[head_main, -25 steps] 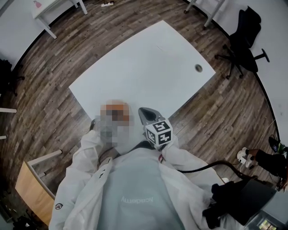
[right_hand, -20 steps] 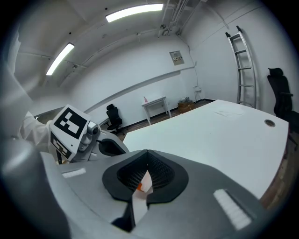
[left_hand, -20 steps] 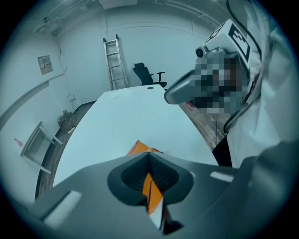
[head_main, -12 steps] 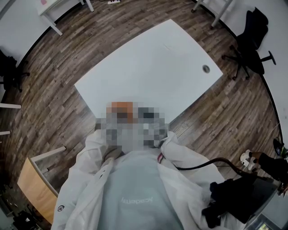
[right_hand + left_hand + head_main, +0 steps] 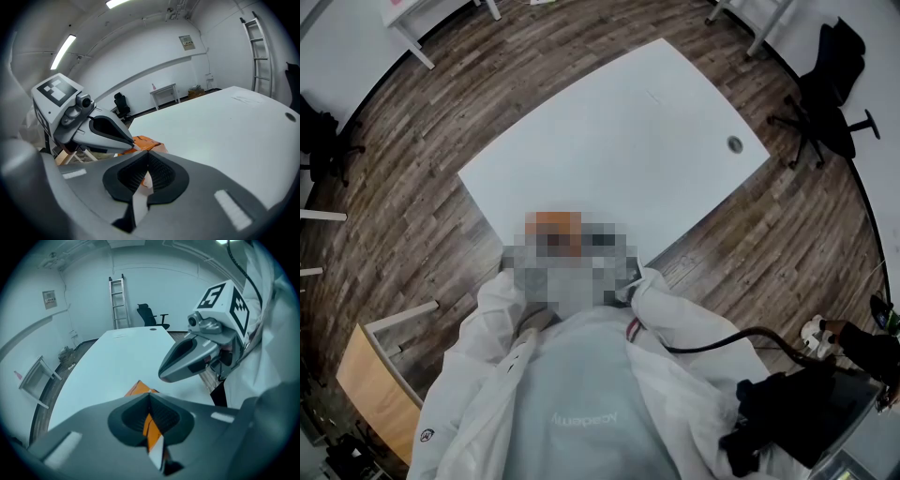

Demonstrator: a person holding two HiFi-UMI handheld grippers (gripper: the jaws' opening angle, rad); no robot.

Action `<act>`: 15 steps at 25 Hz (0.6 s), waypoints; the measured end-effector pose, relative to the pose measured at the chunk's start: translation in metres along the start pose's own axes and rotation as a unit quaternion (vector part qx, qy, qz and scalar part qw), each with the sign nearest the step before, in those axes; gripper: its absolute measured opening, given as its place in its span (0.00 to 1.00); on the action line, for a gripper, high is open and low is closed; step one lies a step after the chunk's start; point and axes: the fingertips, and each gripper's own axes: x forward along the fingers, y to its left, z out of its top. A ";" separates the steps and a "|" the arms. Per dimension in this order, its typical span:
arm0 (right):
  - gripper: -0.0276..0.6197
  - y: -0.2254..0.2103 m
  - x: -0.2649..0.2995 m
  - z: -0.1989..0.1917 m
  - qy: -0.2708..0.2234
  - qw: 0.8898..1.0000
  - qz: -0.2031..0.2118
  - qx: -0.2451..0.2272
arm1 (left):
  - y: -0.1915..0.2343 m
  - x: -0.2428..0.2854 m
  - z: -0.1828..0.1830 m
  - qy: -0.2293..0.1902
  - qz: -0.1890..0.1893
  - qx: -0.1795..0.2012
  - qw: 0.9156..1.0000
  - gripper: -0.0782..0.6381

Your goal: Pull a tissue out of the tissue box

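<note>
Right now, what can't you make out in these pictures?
Tissue box: head view, a mosaic patch covers most of it.
Left tool, right tool: head view, the same patch hides both.
Tissue: both gripper views, the closed jaws block the box's opening, so no tissue can be confirmed.

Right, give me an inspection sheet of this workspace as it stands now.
Surface: white table, bare apart from the box at its near edge and a round grommet.
Job's things: orange tissue box on the table; no drawn tissue can be made out.
Clutter: nothing seen.
Grippers: left gripper, jaws together; right gripper, jaws together; both near the box, nothing clearly held.
Cables: one black cable, off the table, at the right.
Surroundings: wood floor, office chair, ladder against the wall, wooden panel.
</note>
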 end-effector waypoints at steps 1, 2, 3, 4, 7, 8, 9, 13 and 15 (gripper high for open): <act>0.05 0.001 0.002 -0.002 0.003 1.000 0.002 -0.002 | 0.000 0.000 0.000 -0.001 -0.001 -0.001 1.000 0.11; 0.05 0.002 0.003 -0.003 0.005 1.000 0.004 -0.003 | -0.001 0.000 0.000 -0.001 -0.001 -0.002 1.000 0.11; 0.05 0.003 0.005 -0.004 0.007 1.000 0.005 -0.003 | -0.001 -0.001 0.000 -0.001 -0.001 -0.002 1.000 0.11; 0.05 0.003 0.005 -0.005 0.009 1.000 0.006 -0.004 | 0.000 -0.001 0.000 0.000 -0.001 -0.002 1.000 0.11; 0.05 0.003 0.007 -0.006 0.013 1.000 0.007 -0.004 | 0.000 -0.001 0.001 0.000 -0.002 -0.003 1.000 0.11; 0.05 0.003 0.008 -0.006 0.015 1.000 0.008 -0.004 | 0.000 -0.002 0.001 0.001 -0.002 -0.003 1.000 0.11; 0.05 0.003 0.008 -0.007 0.016 1.000 0.009 -0.004 | 0.000 -0.002 0.001 0.001 -0.003 -0.004 1.000 0.11; 0.05 0.007 0.011 -0.007 0.019 1.000 0.018 -0.007 | 0.000 -0.002 0.002 0.001 -0.004 -0.006 1.000 0.11; 0.05 0.010 0.013 -0.007 0.022 0.999 0.025 -0.009 | 0.000 -0.003 0.002 0.001 -0.004 -0.007 1.000 0.11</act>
